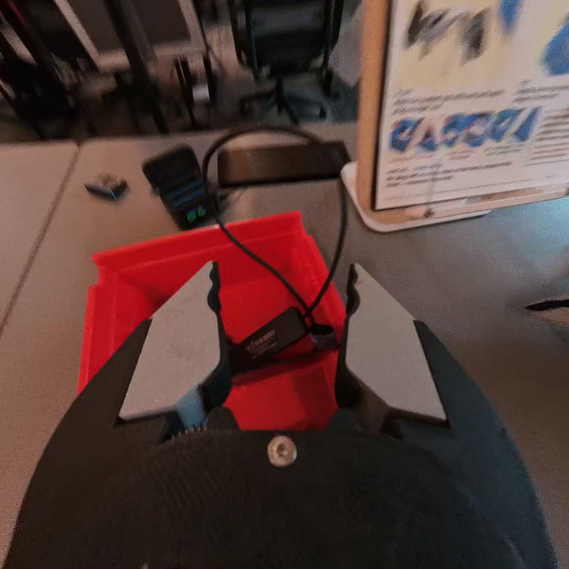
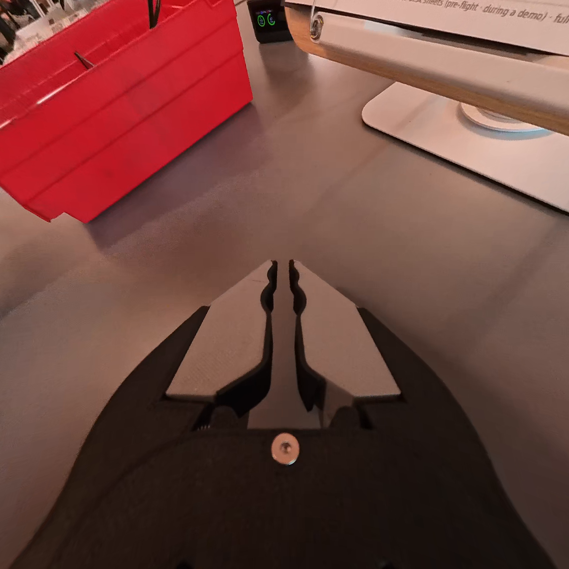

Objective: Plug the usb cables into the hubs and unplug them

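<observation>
Overhead, the left gripper (image 1: 283, 268) hung with its jaws spread wide above an open red plastic bin (image 1: 197, 264) in the middle of the left wrist view, gripping nothing. Inside the bin, toward its lower right, lay a small black rectangular hub (image 1: 274, 334); its near end was hidden behind the gripper's left finger. A thin black cable (image 1: 277, 138) looped up from it, out over the bin's far rim and across the grey tabletop (image 1: 46, 246). Beyond the bin, in the upper middle, stood a black charging block with green lights (image 1: 180, 187), blurred by motion. A small dark and blue piece (image 1: 106, 188) at the upper left was too smeared to identify. A wood-framed printed sign (image 1: 462, 101) filled the upper right, cut off by the edge.

In the right wrist view, the right gripper (image 2: 282, 261) sat low over bare tabletop, jaws nearly together with a narrow gap, empty. The bin's outer wall filled the upper left there, its contents hidden.
</observation>
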{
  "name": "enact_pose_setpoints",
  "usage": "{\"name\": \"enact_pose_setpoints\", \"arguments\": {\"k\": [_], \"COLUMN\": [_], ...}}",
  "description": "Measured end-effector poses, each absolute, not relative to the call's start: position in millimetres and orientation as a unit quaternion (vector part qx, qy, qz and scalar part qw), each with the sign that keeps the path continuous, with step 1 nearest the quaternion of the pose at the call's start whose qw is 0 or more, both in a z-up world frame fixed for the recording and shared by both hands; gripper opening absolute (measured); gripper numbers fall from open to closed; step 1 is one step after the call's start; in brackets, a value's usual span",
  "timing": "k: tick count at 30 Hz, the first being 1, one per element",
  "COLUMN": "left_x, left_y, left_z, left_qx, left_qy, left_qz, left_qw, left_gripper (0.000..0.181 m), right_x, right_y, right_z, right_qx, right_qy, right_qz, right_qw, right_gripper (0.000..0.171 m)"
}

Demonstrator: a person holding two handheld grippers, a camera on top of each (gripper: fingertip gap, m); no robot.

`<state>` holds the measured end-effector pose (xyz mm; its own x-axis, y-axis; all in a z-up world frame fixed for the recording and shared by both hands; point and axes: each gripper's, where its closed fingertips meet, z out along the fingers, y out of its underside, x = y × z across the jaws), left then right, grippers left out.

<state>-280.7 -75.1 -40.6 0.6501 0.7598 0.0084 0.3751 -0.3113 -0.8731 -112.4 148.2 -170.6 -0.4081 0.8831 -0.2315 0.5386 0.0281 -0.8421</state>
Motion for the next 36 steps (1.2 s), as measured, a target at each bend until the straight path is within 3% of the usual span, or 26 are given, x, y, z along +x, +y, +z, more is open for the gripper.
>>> {"name": "enact_pose_setpoints", "arguments": {"k": [3,6,8,10,16,24,36], "left_x": [-289.5,-300.9,-303.1,-303.4,-308.8,-310.2,-224.6], "left_y": [-64.3,-62.8,-65.4,-62.8,-59.2,-65.7,-31.9], "left_z": [-71.7,-94.6,-112.3,-118.4,-107.3,1.9,158.3], "left_qx": [-0.806,-0.821,-0.845,-0.856,-0.866,-0.821,-0.764], "left_qy": [-0.374,-0.387,-0.383,-0.373,-0.351,-0.311,-0.175], "left_qz": [0.082,0.07,0.069,0.064,0.099,0.197,0.205], "left_qw": [0.452,0.414,0.368,0.352,0.341,0.436,0.586], "left_gripper": [0.074,0.064,0.03,0.013,0.007,0.001,0.0], "right_x": [-111.4,-111.8,-112.0,-111.9,-112.4,-112.0,-111.7], "right_y": [149.2,151.0,152.2,152.6,148.7,144.6,141.5], "right_z": [-167.3,-162.7,-162.4,-162.3,-161.2,-162.9,-158.3], "right_qx": [-0.51,-0.508,-0.509,-0.51,-0.505,-0.499,-0.489], "right_qy": [-0.692,-0.688,-0.686,-0.685,-0.686,-0.695,-0.693], "right_qz": [0.475,0.48,0.481,0.482,0.487,0.481,0.491], "right_qw": [0.19,0.198,0.199,0.196,0.192,0.194,0.197], "right_gripper": [0.003,0.002,0.002,0.002,0.002,0.001,0.003]}}
